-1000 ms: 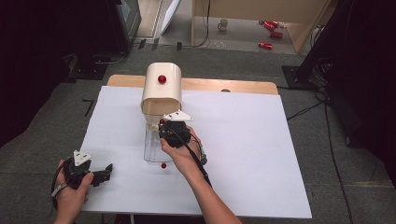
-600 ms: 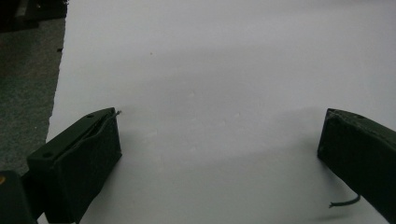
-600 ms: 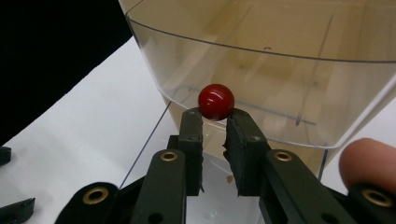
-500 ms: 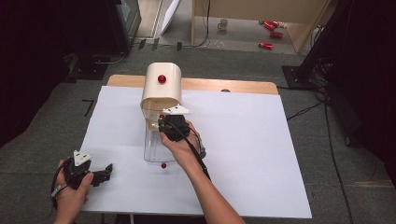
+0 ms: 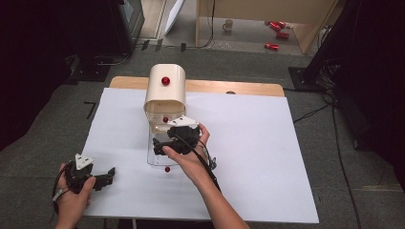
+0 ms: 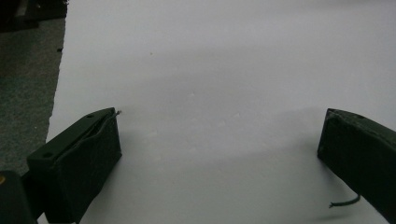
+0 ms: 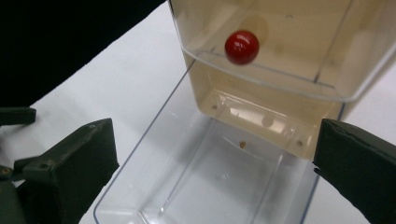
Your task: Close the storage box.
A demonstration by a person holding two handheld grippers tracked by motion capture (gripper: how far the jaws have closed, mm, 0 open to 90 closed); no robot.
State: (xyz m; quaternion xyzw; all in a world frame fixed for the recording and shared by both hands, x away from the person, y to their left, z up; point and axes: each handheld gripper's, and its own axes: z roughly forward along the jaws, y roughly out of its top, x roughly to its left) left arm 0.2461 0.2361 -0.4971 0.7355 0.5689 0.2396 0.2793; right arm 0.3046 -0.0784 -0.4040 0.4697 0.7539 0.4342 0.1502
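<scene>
— Down at the near left corner of the sheet (image 5: 267, 143), what is the left gripper (image 5: 106, 177) doing?

— It rests low over bare paper with its jaws wide apart and nothing between them. It seems parked there, out of the way, since the work is at the middle.

— And at the middle?

— A cream cabinet (image 5: 165, 90) stands upright with a red knob (image 5: 165, 80) on its rounded front. Two clear drawers are pulled out toward the person: the lower drawer (image 7: 205, 186) lies far out and looks empty, and the upper drawer (image 7: 280, 60) overhangs its back end. Each carries a red knob on its front.

— Where is the right gripper (image 5: 165, 145)?

— Right over the lower drawer, aimed at the cabinet. Its jaws are spread, one to each side of the drawers, touching nothing that can be made out.

— Why there?

— Probably lined up with the upper knob (image 7: 242, 47), to grip or push it.
</scene>
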